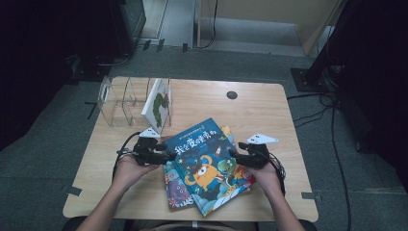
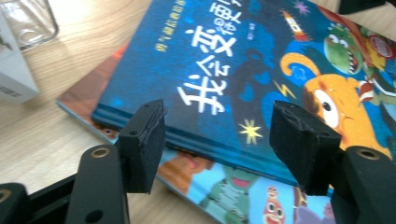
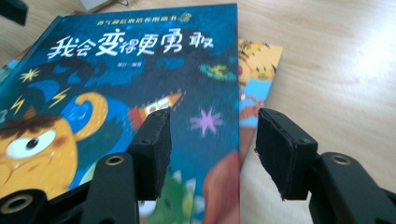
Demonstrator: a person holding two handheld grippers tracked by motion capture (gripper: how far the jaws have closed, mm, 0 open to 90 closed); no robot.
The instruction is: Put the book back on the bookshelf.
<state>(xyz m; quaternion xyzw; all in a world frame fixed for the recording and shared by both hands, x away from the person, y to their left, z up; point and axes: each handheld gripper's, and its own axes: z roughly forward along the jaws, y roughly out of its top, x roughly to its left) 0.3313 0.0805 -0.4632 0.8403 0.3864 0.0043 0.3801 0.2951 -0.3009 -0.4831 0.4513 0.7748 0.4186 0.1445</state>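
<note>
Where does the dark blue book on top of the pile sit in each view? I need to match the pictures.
High view: blue book low centre, tilted, on the pile.
Left gripper view: centre and right, spine edge toward the jaws.
Right gripper view: left and centre, right edge between the jaws.
Shared landmark: its orange one-eyed monster.

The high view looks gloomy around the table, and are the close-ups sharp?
High view: the table is lit, surroundings dark. Left gripper view: blue book fairly sharp, glare on the clear holder. Right gripper view: the cover is soft and blurred toward the bottom.
</note>
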